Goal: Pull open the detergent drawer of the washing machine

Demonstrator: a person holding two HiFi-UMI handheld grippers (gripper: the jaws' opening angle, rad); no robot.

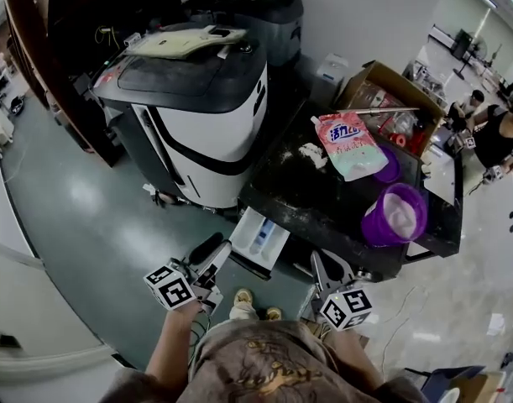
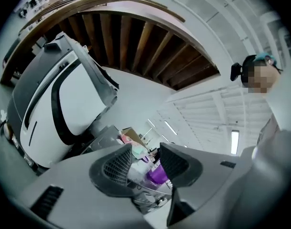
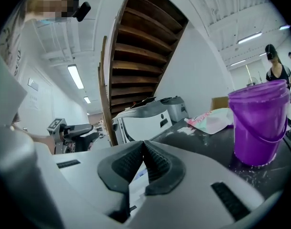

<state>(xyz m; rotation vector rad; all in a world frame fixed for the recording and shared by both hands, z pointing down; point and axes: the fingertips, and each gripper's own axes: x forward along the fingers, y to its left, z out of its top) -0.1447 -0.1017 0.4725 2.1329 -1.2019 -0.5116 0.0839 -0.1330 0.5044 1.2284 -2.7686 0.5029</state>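
The washing machine's dark top [image 1: 306, 196] lies just ahead of me in the head view. Its white detergent drawer [image 1: 260, 238] sticks out of the front, pulled open, with a blue part inside. My left gripper [image 1: 216, 252] hangs just left of the drawer, apart from it. Its jaws stand open [image 2: 145, 159] with nothing between them. My right gripper [image 1: 329, 267] is in front of the machine, right of the drawer, its pads shut together [image 3: 144, 147] on nothing. A white bit of the drawer [image 3: 135, 185] shows under them.
On the machine's top stand a purple bucket [image 1: 395, 215], a pink detergent pouch [image 1: 350, 145] and a cardboard box [image 1: 390, 99]. A large white-and-black machine [image 1: 201, 116] stands to the left on the grey floor. People [image 1: 495, 133] are at the far right.
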